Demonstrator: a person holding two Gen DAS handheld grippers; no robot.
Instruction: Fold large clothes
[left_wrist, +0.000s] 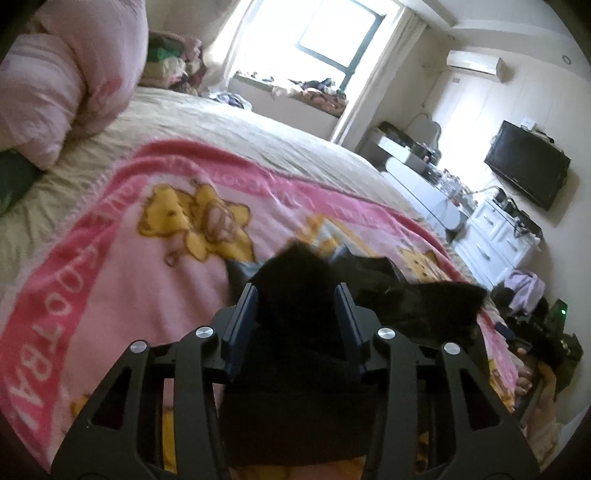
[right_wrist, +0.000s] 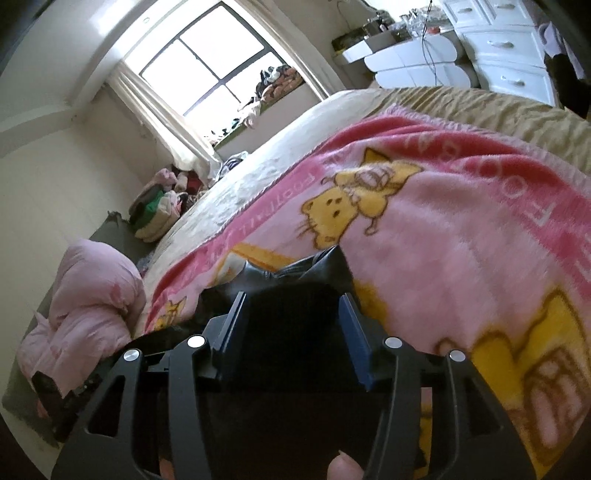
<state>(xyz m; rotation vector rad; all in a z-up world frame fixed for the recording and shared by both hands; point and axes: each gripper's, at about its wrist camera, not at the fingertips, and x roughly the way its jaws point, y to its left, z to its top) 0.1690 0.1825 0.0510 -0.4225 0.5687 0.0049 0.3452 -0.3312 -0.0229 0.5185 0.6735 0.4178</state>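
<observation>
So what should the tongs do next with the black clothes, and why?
Probably draw both tongs back and clear. The black garment lies on the pink blanket, and both the left tongs and right tongs stand open around dark cloth without pinching it. That looks like a finished placement, so backing off avoids dragging it.

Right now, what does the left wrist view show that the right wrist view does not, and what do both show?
Only the left wrist view shows the wall television and the air conditioner.
Only the right wrist view shows a fingertip at the bottom edge.
Both show the window, the white drawers, the pink duvet, the pink cartoon blanket on the bed, and a black garment lying between each gripper's fingers.
</observation>
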